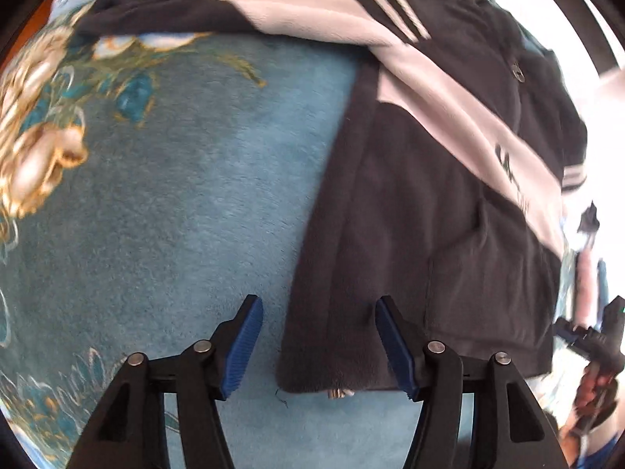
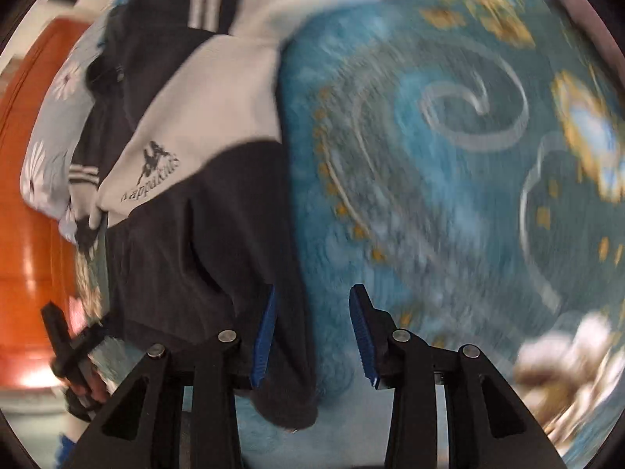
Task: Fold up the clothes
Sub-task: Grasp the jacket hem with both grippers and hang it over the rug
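A dark fleece jacket (image 1: 429,215) with a white chest band, white stripes and a small logo lies spread on a teal blanket (image 1: 175,215). My left gripper (image 1: 317,305) hovers open over one bottom hem corner; the hem's side edge runs between its blue pads without being pinched. In the right wrist view the same jacket (image 2: 187,242) fills the left side. My right gripper (image 2: 313,293) is open above the opposite hem corner, its left pad over the dark cloth and its right pad over the blanket (image 2: 429,203). This view is motion-blurred.
The blanket carries gold and white flower patterns (image 1: 35,148). A pale blue floral cloth (image 2: 43,148) lies beyond the jacket, beside an orange-brown wooden surface (image 2: 23,254). A hand holds the right gripper (image 1: 586,336) at the far right edge of the left wrist view.
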The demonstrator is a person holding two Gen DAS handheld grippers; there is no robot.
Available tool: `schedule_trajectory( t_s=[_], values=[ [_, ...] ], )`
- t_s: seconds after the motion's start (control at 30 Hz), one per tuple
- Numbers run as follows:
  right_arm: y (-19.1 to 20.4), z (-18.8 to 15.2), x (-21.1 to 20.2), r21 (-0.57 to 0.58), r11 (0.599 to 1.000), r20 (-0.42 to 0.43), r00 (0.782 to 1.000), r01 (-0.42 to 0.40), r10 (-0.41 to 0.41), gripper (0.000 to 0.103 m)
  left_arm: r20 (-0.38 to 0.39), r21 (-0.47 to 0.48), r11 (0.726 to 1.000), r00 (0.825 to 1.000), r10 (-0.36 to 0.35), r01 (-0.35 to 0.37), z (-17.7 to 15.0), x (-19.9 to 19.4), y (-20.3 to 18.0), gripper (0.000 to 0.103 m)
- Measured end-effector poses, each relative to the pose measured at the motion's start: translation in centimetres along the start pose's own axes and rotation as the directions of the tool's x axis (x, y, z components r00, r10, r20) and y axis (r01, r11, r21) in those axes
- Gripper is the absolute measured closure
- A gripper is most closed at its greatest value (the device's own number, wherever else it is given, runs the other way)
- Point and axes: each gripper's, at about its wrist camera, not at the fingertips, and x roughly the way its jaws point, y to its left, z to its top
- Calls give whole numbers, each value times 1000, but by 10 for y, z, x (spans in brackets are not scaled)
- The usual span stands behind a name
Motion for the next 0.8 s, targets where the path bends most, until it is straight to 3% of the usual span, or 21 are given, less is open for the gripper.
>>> schedule_trajectory(
  t_s=[0.17,0.27,0.33,0.4,0.5,0.63,0.73,0.8],
  values=[
    [-8,-22,-2,72,997,8,1000,1,-2,64,33,137,975,985,171,-173,-7,0,-22,39],
    [-3,-25,0,75,997,3,1000,27,-28,64,59,203,950,971,231,-238,-12,3,-34,40],
    [-1,-26,2,76,996,5,999,36,-37,63,69,228,941,968,242,-251,-15,4,-40,53],
    [1,-26,3,76,997,5,999,34,-35,63,46,204,957,978,201,-206,-14,5,-39,67],
    [5,-28,6,65,997,-2,1000,29,-29,63,46,132,979,987,152,-157,-13,-1,-30,79],
    [12,-35,13,40,999,-32,999,1,0,67,50,-6,999,998,50,-50,-12,-10,-8,82],
    [17,-43,20,52,998,-45,999,-22,24,69,61,-120,993,998,-14,21,-14,-15,12,82],
    [18,-46,19,63,997,-47,997,-53,56,76,67,-184,981,996,-55,66,-15,-16,22,82]
  ],
)
